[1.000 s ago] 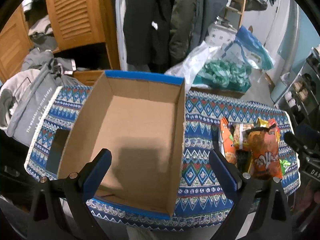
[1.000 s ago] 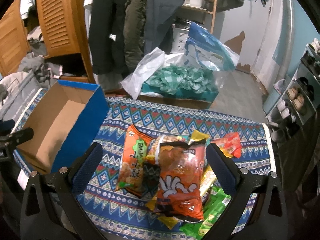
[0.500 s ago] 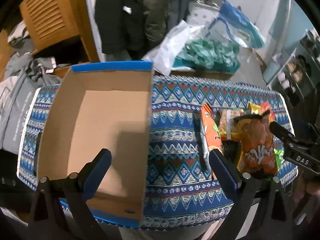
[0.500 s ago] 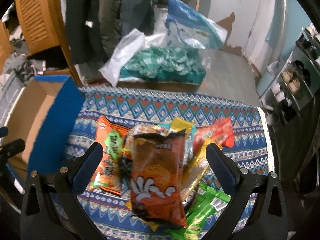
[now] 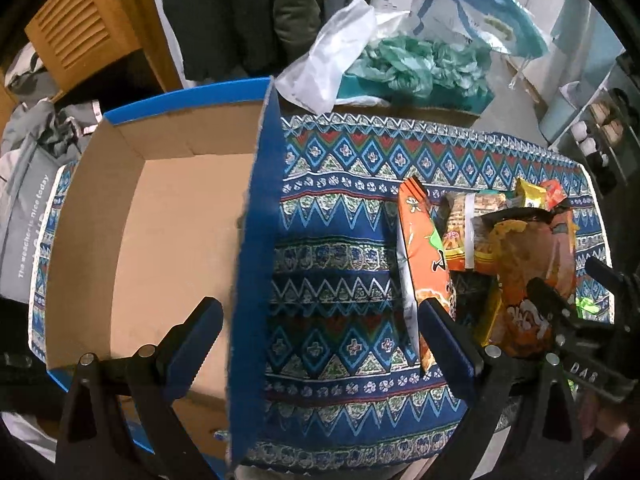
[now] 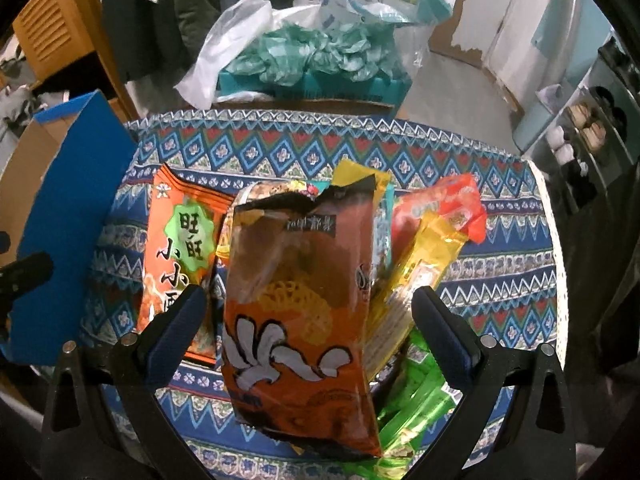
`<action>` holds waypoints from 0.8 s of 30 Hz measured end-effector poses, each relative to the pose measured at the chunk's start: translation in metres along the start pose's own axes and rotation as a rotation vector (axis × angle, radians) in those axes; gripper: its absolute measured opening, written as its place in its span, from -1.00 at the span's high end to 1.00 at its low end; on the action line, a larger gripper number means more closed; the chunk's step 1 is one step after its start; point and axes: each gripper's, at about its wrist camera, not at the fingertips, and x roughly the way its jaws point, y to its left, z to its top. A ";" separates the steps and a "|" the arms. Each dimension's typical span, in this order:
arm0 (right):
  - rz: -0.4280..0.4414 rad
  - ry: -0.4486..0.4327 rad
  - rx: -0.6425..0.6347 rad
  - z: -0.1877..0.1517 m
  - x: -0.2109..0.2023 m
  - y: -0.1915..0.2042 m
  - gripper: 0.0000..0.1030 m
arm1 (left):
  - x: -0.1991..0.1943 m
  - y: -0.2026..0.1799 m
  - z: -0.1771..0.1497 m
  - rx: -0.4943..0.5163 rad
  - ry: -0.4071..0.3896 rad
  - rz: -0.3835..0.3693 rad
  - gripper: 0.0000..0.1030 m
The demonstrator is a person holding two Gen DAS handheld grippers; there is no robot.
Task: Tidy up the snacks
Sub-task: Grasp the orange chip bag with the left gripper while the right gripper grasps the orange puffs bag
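Observation:
An empty cardboard box with blue outside walls point(image 5: 160, 248) stands on the left of the patterned cloth; it also shows in the right wrist view point(image 6: 68, 216). A heap of snack packets lies to its right. On top is a dark orange packet point(image 6: 304, 300), also in the left wrist view point(image 5: 532, 280). Beside it are an orange packet with a green badge point(image 6: 180, 256), yellow point(image 6: 416, 268), red point(image 6: 440, 208) and green point(image 6: 416, 392) packets. My left gripper point(image 5: 316, 344) is open, astride the box's right wall. My right gripper point(image 6: 304, 328) is open, its fingers on either side of the dark orange packet.
The table has a blue patterned cloth point(image 5: 344, 216). Behind it are a teal box of crumpled green plastic point(image 6: 316, 56), a white bag point(image 5: 332, 64), hanging coats point(image 5: 224, 12) and a wooden louvred door point(image 5: 76, 40). Grey clothes point(image 5: 24, 160) lie at the left. A shelf of shoes point(image 6: 588, 128) stands at the right.
My left gripper has moved right, from over the box to astride its right wall. My right gripper has moved closer to the snack heap, now around the dark orange packet.

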 end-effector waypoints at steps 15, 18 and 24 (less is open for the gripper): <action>-0.001 0.036 -0.044 -0.007 0.030 0.000 -0.36 | 0.031 -0.048 0.010 0.049 0.047 0.013 -0.92; 0.032 0.036 -0.028 -0.006 0.029 -0.002 -0.17 | 0.039 -0.050 0.012 0.011 0.055 -0.013 -0.92; 0.056 -0.001 0.018 0.002 0.021 -0.013 -0.08 | 0.062 -0.061 0.016 -0.018 0.100 -0.022 -0.92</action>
